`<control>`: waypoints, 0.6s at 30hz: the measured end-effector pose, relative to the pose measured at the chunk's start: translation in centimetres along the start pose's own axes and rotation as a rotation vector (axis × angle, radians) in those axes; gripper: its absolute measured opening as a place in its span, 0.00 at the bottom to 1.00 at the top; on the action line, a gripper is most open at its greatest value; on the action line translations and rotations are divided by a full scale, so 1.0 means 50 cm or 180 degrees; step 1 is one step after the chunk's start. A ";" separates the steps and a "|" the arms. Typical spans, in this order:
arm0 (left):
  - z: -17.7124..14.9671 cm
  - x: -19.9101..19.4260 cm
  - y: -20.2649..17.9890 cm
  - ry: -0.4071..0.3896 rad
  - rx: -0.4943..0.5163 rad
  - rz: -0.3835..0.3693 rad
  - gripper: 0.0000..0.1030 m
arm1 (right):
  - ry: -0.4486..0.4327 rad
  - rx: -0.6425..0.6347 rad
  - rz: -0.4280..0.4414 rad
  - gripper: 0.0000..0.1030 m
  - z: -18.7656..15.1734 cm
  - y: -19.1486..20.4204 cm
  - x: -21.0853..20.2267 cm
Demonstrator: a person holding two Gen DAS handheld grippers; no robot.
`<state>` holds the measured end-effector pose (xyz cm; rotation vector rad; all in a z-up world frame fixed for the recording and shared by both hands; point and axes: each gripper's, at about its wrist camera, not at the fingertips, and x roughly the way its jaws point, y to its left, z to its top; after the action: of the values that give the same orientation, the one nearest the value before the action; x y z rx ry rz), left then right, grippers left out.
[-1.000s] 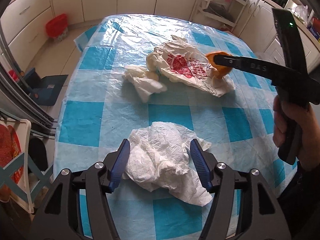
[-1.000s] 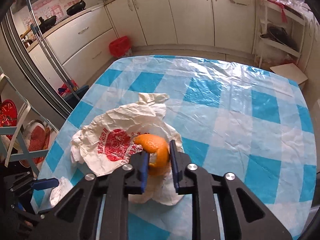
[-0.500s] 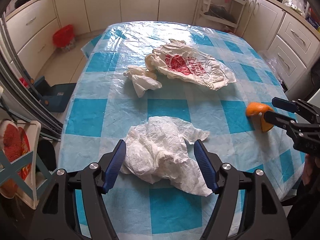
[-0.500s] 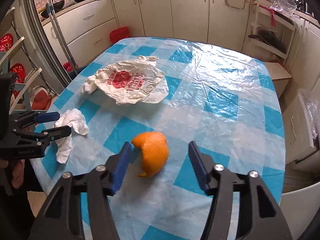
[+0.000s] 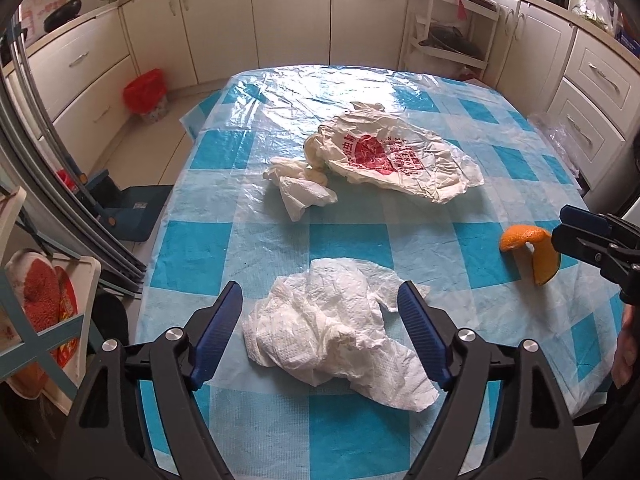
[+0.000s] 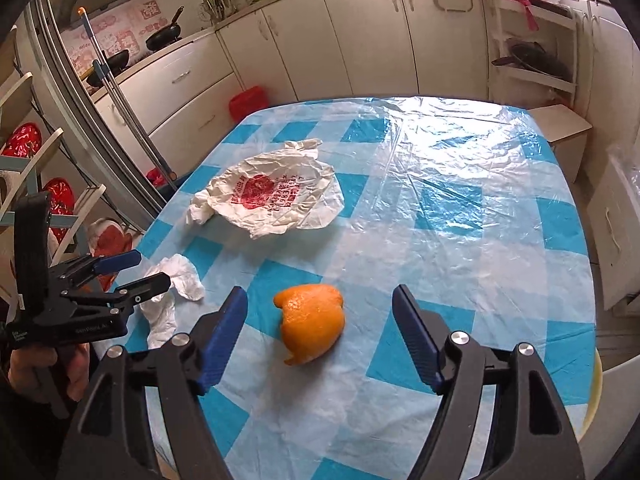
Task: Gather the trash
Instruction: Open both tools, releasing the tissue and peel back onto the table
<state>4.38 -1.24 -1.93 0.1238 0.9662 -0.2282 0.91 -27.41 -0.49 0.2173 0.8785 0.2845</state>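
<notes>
A crumpled white paper towel (image 5: 332,328) lies on the blue-checked table (image 5: 280,240) between the fingers of my open left gripper (image 5: 320,336). An orange peel (image 6: 312,320) lies on the table between the fingers of my open right gripper (image 6: 320,336); it also shows in the left wrist view (image 5: 528,248). A crumpled white plastic bag with red print (image 5: 392,160) lies mid-table, also in the right wrist view (image 6: 272,196). A smaller white tissue (image 5: 300,188) lies beside the bag.
A red-lined bin (image 5: 146,94) stands on the floor by the far-left cabinets. A white shelf rack (image 5: 452,32) stands behind the table. A rack with red items (image 5: 40,312) is at the left. Cabinets (image 5: 592,92) flank the right side.
The right gripper carried the orange peel from the plastic bag toward the table's near right, opened and let it go on the table. The left gripper stayed open around the paper towel.
</notes>
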 end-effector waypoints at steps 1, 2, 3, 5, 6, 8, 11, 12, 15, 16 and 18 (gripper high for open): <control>0.002 -0.001 -0.002 -0.0008 0.0010 0.0002 0.75 | 0.0006 -0.0009 0.0012 0.70 0.000 0.003 0.003; 0.003 -0.001 -0.003 -0.0015 0.0020 0.0005 0.76 | 0.0010 -0.0011 0.0030 0.70 0.000 0.004 0.004; 0.005 0.000 -0.005 -0.0019 0.0029 0.0011 0.77 | 0.0016 -0.0008 0.0052 0.70 0.000 0.004 0.005; 0.006 0.001 -0.006 -0.0016 0.0039 0.0020 0.78 | 0.0022 0.0008 0.0080 0.71 0.000 0.002 0.007; 0.006 0.001 -0.006 -0.0017 0.0035 0.0017 0.78 | 0.0025 0.0016 0.0081 0.71 0.001 0.001 0.008; 0.007 0.002 -0.004 -0.0024 0.0025 0.0015 0.78 | 0.0026 0.0078 0.0093 0.71 0.004 -0.005 0.008; 0.012 -0.003 0.004 -0.0073 -0.0031 0.0002 0.79 | -0.0071 0.0206 0.0022 0.75 0.011 -0.021 0.000; 0.014 -0.007 0.009 -0.0109 -0.0071 -0.0008 0.79 | -0.0111 0.0238 -0.0033 0.75 0.014 -0.027 -0.003; 0.021 -0.024 0.023 -0.0234 -0.0215 -0.0050 0.80 | -0.0170 0.0357 -0.0143 0.76 0.020 -0.043 -0.003; 0.023 -0.030 0.028 -0.0272 -0.0258 -0.0068 0.81 | -0.0176 0.0387 -0.0166 0.76 0.021 -0.046 -0.002; 0.024 -0.042 0.034 -0.0339 -0.0316 -0.0087 0.81 | -0.0192 0.0410 -0.0203 0.76 0.019 -0.049 -0.002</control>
<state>4.61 0.44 0.52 0.0074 0.8719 -0.2093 2.00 -29.80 -0.56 0.3151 0.8431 0.1613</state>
